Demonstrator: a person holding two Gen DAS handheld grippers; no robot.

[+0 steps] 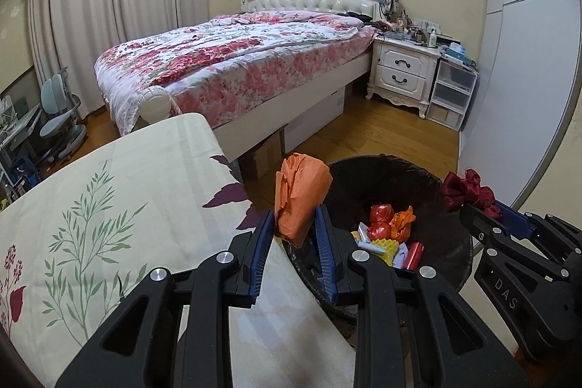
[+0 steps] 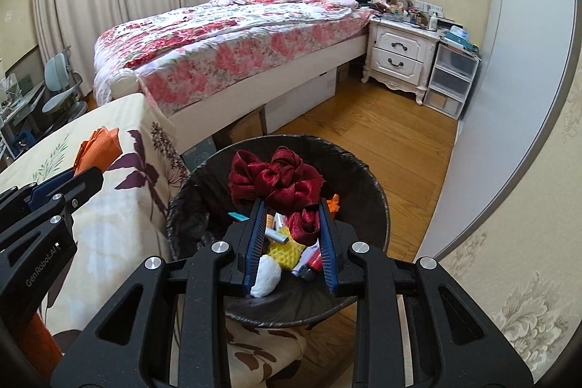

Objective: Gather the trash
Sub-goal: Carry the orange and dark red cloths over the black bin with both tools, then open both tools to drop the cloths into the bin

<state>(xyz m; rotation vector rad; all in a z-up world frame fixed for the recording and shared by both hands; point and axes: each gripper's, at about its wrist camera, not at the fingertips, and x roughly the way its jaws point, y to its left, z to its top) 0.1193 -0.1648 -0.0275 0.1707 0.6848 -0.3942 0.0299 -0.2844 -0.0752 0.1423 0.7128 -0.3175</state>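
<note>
Delivery step: the left tongs (image 1: 294, 228) are clamped on one crumpled orange paper wad (image 1: 300, 195) at the rim of the single black-lined round bin (image 2: 374, 206), the right tongs (image 2: 289, 224) on one dark red satin ribbon bow (image 2: 276, 179) above its mouth; next, probably, carry the wad inward, then part both tongs

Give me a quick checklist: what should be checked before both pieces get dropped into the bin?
1. Left gripper holds the orange paper: ok.
2. Right gripper holds the red ribbon bow: ok.
3. Bow is above the trash bin opening: ok.
4. Orange paper is above the opening: not ok, it sits at the rim beside the tablecloth.
5. Room left in the bin: ok.
6. Bow free of the fingers: cannot tell.
</note>
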